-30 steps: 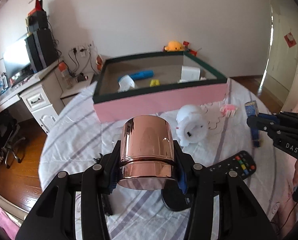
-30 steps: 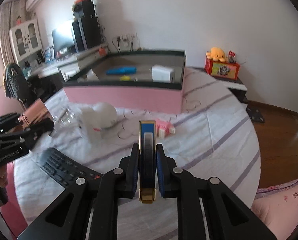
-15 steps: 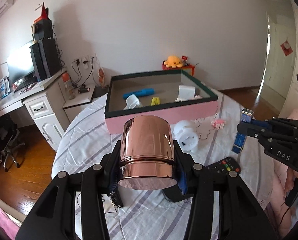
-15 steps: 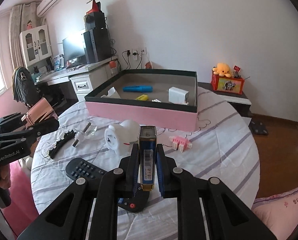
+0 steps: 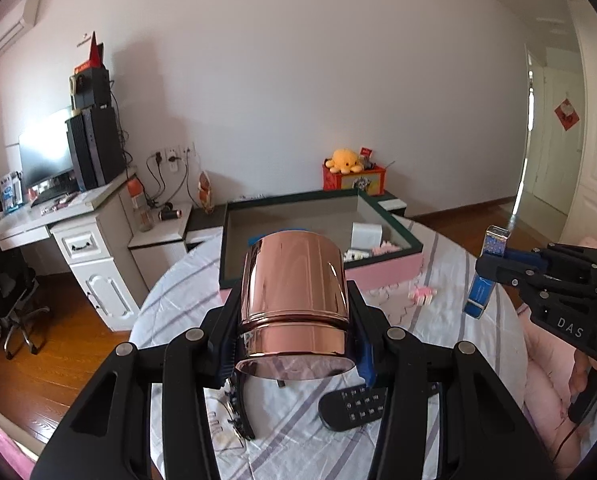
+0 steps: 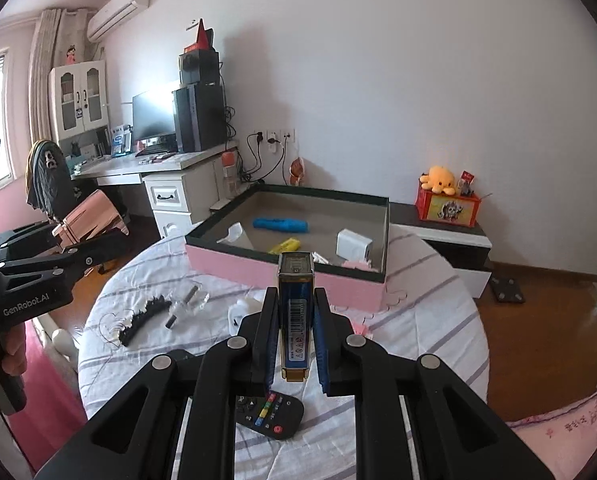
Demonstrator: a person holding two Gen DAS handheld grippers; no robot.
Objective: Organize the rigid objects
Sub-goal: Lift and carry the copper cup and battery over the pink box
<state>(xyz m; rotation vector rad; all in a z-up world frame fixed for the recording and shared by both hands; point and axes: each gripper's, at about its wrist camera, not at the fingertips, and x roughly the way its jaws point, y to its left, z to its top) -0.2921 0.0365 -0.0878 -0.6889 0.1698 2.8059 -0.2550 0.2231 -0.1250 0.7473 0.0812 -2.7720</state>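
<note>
While both tools hang above the round table, the scene reads as follows.

Left gripper (image 5: 294, 344): its jaws pinch a rose-gold metal cup (image 5: 294, 300) by the sides, near the open rim; the cup lies tilted, its closed end pointing away from the tongs toward the box. In the right wrist view the same gripper (image 6: 110, 236) shows at far left with the cup (image 6: 92, 216) between its fingers.

Right gripper (image 6: 296, 344): pressed together on a slim blue lighter-like case (image 6: 295, 312), which stands nearly upright between the blue pads, gold cap at the bottom, barcode label facing the camera. From the left wrist view this gripper (image 5: 494, 268) sits to the right, the case (image 5: 486, 272) held well above the cloth.

Pink box (image 6: 282, 276): straight ahead of both tongs, dark green rim, open top, resting on the table.

Box contents: a blue tube (image 6: 281, 225), a yellow piece (image 6: 285, 246), a white adapter block (image 6: 353, 245) and a white scoop-like item (image 6: 234, 234).

Remote control (image 6: 269, 416): directly beneath the right tongs, on the striped tablecloth (image 6: 418, 312).

Black comb-like strip (image 6: 144, 316): left of the right tongs, beside a small clear bottle (image 6: 186, 304).

Pink toy brick (image 5: 423, 294): on the cloth between the two grippers, just in front of the box.

Hand (image 6: 8, 346): grips the left tool's handle at the frame's left edge.
</note>
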